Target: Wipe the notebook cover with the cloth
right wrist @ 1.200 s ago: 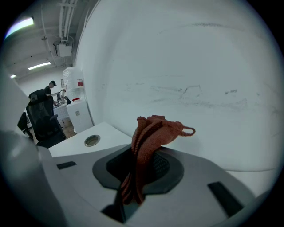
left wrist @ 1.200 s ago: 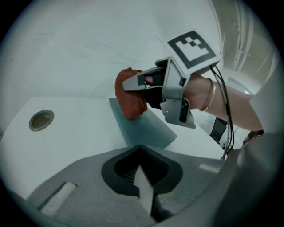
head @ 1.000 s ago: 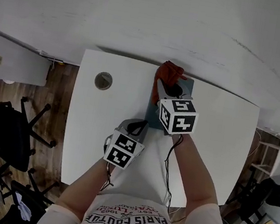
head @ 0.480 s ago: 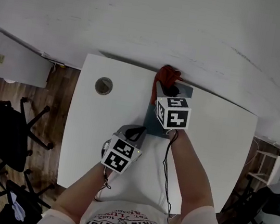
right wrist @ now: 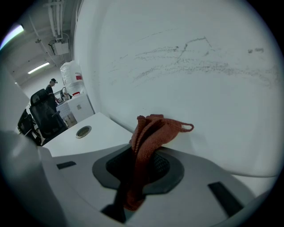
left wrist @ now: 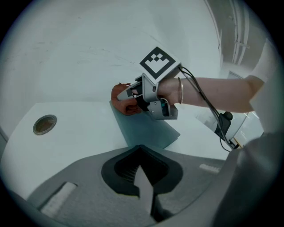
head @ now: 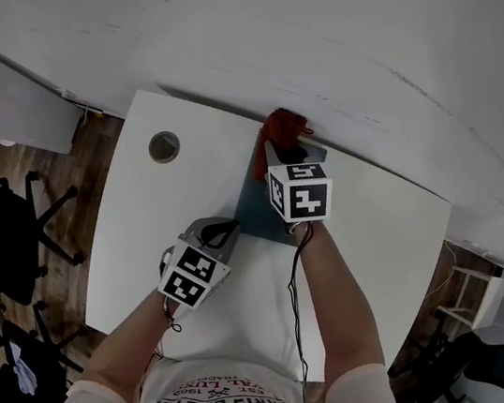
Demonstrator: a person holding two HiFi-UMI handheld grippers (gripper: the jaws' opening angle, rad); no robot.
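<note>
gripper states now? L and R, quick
Left gripper: shut, nothing between its jaws.
Right gripper: shut on the rust-red knitted cloth.

- The wall (head: 259,36) is closing off the worktop (head: 389,236) along its whole far edge.
- The right gripper (head: 281,150), clamping the cloth (head: 281,126), is crowding that edge, right up by the wall.
- The notebook (head: 253,207) is filling the middle strip under it.
- The left gripper (head: 219,230) is blocking the notebook's near-left corner.
- The right forearm (head: 332,294) is crossing the near middle.
- Open worktop is lying to the right of the notebook, and to the left around the cable hole (head: 164,146).
</note>
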